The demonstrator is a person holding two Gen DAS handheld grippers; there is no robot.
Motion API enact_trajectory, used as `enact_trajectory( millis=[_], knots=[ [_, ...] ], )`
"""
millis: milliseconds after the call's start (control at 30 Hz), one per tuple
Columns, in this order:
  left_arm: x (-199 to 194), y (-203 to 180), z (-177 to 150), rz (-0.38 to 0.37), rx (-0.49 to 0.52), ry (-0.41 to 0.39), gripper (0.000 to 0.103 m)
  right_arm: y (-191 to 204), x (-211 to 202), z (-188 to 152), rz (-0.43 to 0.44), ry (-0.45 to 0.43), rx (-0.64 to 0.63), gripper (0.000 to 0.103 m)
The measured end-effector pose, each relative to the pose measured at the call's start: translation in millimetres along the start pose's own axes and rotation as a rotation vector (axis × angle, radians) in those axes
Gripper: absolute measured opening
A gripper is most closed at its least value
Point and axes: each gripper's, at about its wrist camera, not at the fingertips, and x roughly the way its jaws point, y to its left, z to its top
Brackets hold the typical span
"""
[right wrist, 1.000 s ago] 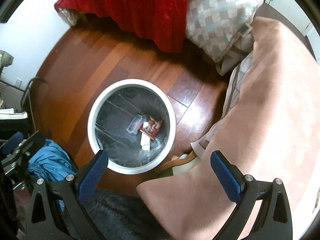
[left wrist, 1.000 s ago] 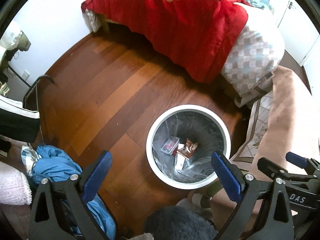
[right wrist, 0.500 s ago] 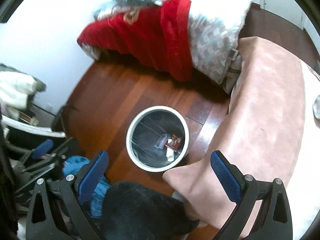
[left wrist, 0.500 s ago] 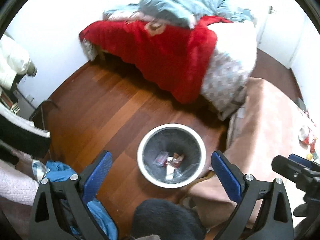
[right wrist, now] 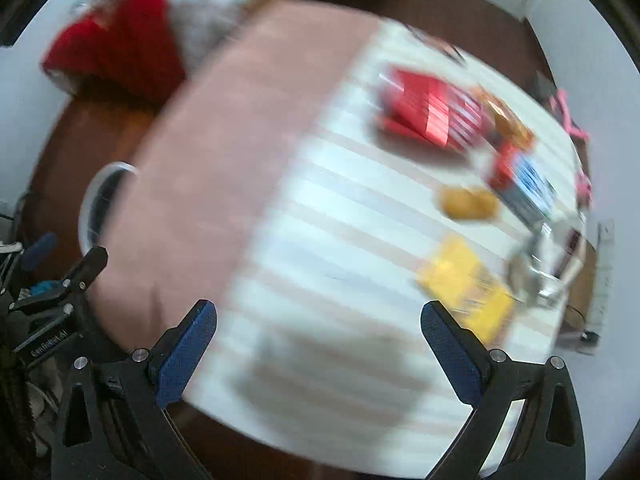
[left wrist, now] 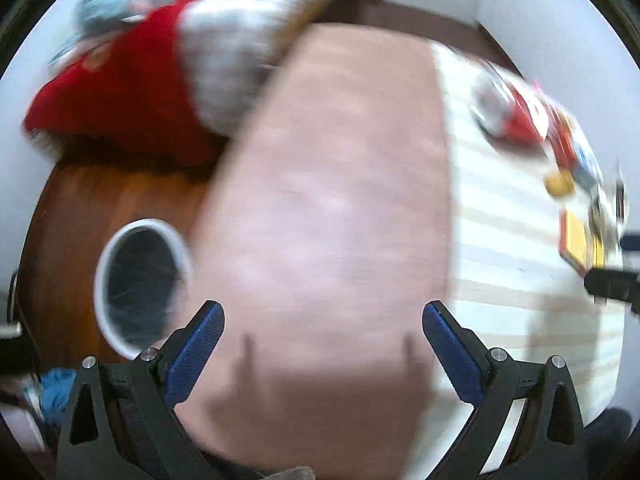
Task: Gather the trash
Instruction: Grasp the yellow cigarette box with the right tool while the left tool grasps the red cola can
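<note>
Both views are pretty smeared with motion blur, so take the small stuff with a grain of salt.

The left gripper [left wrist: 322, 344] has its jaws spread wide with nothing between them, and it hangs over a pink blanket [left wrist: 332, 208] draped across the near side of the tabletop [left wrist: 516, 248]. The right gripper [right wrist: 318, 344] is just as wide open and empty, sitting over the striped cloth that covers the tabletop.

The trash is a loose cluster on the far right side of the tabletop. In the right wrist view I can make out a red package [right wrist: 424, 110], a yellow packet [right wrist: 468, 284] closer to the gripper, a small brownish-orange lump [right wrist: 470, 202] between them, a red-and-blue pack [right wrist: 524, 182] and something clear and crinkly [right wrist: 548, 260] at the edge. What exactly each one is, I can't tell, too blurry.

The white trash bin [left wrist: 182, 252] with a dark liner stands on the wooden floor [left wrist: 80, 208] on the left, right up against the blanket's hanging edge, which covers part of its rim. Whether anything is inside it doesn't show here.

Behind it there's a bed with a red cover [left wrist: 120, 92]. The left gripper's body shows at the left edge of the right wrist view.
</note>
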Motion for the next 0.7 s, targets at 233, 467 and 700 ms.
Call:
enact_trajectory(
  millis=[233, 467, 700],
  knots=[
    [36, -64, 20, 0.009, 0.088, 0.050, 0.101, -93, 48, 5, -0.039, 0.160, -0.065, 0.103],
    [41, -61, 32, 0.028, 0.120, 0.048, 0.103, -98, 77, 13, -0.048, 0.210, -0.236, 0.102],
    [30, -71, 65, 0.085, 0.274, -0.032, 0.103, -132, 69, 13, 0.042, 0.185, 0.074, 0.077]
  ],
)
